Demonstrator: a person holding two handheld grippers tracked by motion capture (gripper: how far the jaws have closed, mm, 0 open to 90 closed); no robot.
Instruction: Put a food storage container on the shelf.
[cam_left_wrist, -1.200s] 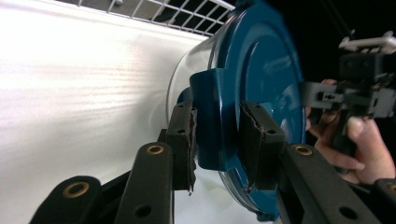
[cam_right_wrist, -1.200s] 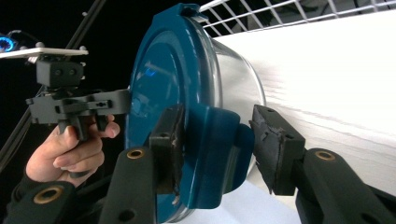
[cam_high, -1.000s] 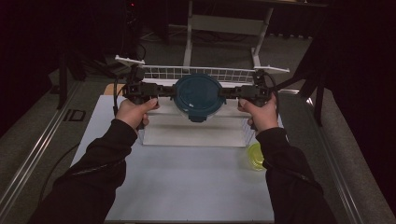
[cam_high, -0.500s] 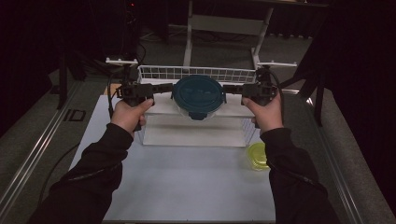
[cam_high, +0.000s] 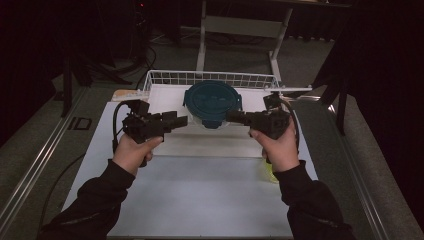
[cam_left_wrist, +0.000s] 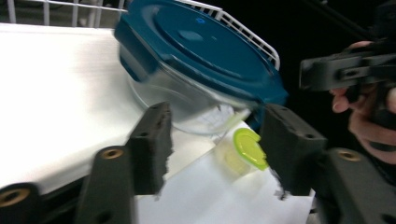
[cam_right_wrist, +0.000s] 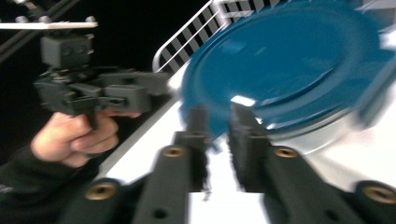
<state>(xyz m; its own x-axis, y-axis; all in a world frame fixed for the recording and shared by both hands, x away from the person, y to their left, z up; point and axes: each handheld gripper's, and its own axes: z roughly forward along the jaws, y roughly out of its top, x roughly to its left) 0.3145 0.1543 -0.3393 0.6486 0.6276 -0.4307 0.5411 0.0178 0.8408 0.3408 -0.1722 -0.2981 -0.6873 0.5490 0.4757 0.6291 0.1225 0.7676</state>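
A round clear glass container with a teal lid (cam_high: 212, 100) stands on a raised white surface in front of a wire basket. It appears close up in the left gripper view (cam_left_wrist: 201, 46) and the right gripper view (cam_right_wrist: 289, 60). My left gripper (cam_high: 182, 120) is just left of it, its jaws wide open around nothing (cam_left_wrist: 215, 121). My right gripper (cam_high: 229, 117) is just right of it, its jaws a narrow gap apart and off the lid's edge (cam_right_wrist: 217, 114). Neither gripper touches the container.
A white wire basket (cam_high: 210, 77) runs along the back of the raised surface. A small yellow-green lidded cup (cam_high: 270, 172) sits on the white table mat (cam_high: 200, 200) by the person's right wrist and appears beyond the left gripper's jaws (cam_left_wrist: 245, 147). Dark floor surrounds the table.
Both grippers were against the container's sides and have let go. They have drawn back toward the person. The container stays where it was.
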